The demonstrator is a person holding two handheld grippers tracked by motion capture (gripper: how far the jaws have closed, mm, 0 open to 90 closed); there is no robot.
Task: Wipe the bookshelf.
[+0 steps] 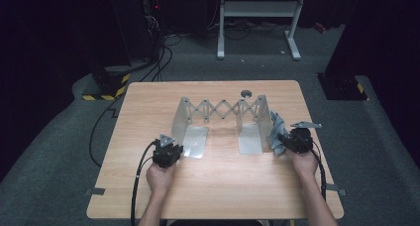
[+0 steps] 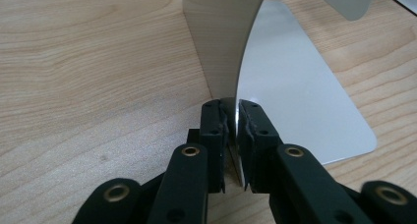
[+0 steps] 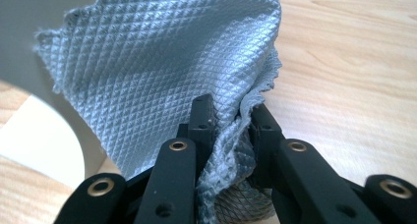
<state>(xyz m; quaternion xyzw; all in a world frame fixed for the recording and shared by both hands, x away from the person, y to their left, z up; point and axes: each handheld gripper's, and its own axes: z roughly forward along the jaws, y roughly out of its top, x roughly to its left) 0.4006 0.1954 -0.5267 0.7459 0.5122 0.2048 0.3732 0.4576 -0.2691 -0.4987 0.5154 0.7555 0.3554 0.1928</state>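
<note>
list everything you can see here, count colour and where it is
expandable metal bookend rack: 1, silver, middle of the table, scissor lattice at the back, an upright plate with a flat foot at each end
cloth: 1, grey-blue with a diamond weave, at the rack's right end plate
round fitting: 1, grey, on the table behind the rack
table: 1, light wood
white frame: 1, on the floor beyond the table
cables: several, black, floor at the far left
striped bases: 2, yellow and black, floor left and right of the table
left gripper: 1, black, shut on the rack's left upright plate
right gripper: 1, black, shut on the cloth
hands: 2, near edge
</note>
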